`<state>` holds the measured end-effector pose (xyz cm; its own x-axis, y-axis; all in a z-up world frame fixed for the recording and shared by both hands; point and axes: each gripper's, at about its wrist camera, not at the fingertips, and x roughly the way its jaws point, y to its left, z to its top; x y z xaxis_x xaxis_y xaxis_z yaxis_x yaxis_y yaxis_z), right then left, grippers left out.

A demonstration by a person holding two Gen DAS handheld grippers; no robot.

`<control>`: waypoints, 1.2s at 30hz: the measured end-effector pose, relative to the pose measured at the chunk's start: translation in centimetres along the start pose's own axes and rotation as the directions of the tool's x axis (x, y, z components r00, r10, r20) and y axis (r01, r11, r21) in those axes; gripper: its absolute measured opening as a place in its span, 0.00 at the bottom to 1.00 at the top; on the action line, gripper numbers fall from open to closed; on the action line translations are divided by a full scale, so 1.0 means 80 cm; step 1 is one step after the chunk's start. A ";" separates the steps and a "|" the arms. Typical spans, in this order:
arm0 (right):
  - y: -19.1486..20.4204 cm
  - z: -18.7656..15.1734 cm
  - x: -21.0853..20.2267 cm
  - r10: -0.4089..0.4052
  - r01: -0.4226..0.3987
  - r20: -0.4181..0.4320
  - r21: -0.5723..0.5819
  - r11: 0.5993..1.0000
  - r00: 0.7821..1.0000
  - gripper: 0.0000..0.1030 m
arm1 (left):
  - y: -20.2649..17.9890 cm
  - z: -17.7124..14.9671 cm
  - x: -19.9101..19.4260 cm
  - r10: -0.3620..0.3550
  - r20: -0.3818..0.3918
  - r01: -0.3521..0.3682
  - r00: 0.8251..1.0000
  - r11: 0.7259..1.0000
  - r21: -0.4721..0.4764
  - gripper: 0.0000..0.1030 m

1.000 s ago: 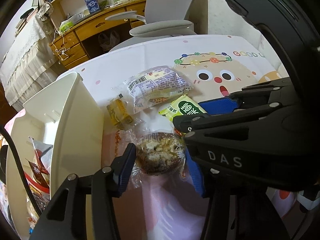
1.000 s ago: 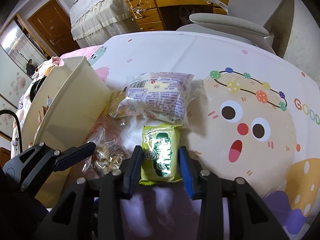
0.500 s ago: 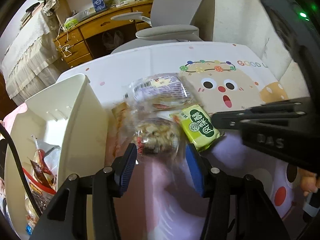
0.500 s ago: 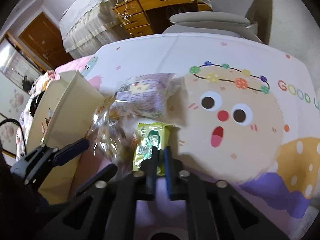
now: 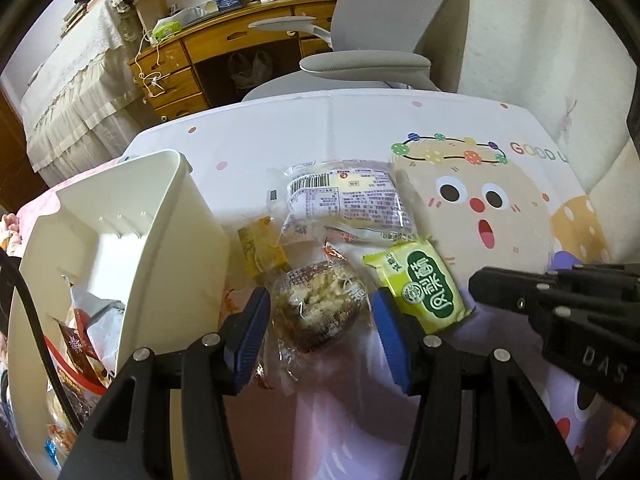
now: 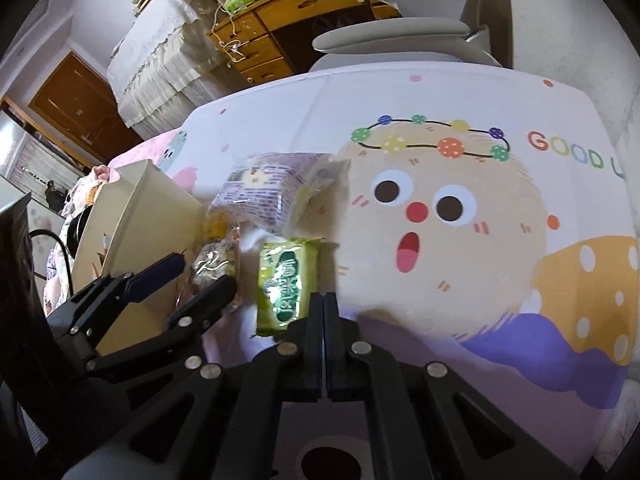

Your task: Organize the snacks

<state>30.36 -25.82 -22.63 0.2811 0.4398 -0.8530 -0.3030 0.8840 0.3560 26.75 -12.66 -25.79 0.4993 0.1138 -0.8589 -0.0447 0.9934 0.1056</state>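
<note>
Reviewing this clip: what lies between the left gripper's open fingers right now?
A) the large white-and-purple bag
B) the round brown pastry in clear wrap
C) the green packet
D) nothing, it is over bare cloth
B: in the left wrist view the left gripper stands open with the brown pastry between its blue pads, while the green packet lies outside the right-hand pad and the white-and-purple bag sits farther off.

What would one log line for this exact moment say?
left gripper: open around brown pastry | right gripper: shut, empty, beside green packet | bin: left
</note>
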 end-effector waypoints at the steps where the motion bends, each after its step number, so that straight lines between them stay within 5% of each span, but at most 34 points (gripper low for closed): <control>1: 0.001 0.000 0.002 0.005 -0.005 -0.004 -0.002 1.000 1.000 0.02 | 0.000 0.001 0.001 0.006 0.001 -0.006 1.000 1.000 -0.005 0.52; 12: 0.011 0.006 0.013 0.046 -0.045 -0.024 0.003 0.999 0.999 0.27 | 0.017 0.008 0.010 0.004 -0.003 -0.004 1.000 0.997 -0.072 0.43; 17: 0.015 0.007 0.016 0.042 -0.042 -0.035 -0.010 0.999 0.998 0.41 | 0.018 0.005 -0.004 -0.037 0.025 0.038 0.999 0.997 -0.064 0.05; 29: 0.046 0.010 0.028 -0.043 0.034 -0.065 -0.134 0.990 0.997 0.48 | 0.045 -0.016 -0.016 -0.075 -0.008 0.073 0.997 0.987 -0.140 0.04; 36: 0.066 0.008 0.046 -0.172 0.150 -0.083 -0.228 0.962 0.982 0.48 | 0.055 -0.018 -0.021 -0.111 0.003 0.109 0.994 0.976 -0.191 0.18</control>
<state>30.35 -19.42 -23.62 0.2529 0.2662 -0.9301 -0.4569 0.8803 0.1278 24.43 -8.43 -24.61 0.5034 0.0031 -0.8640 -0.1541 0.9843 -0.0863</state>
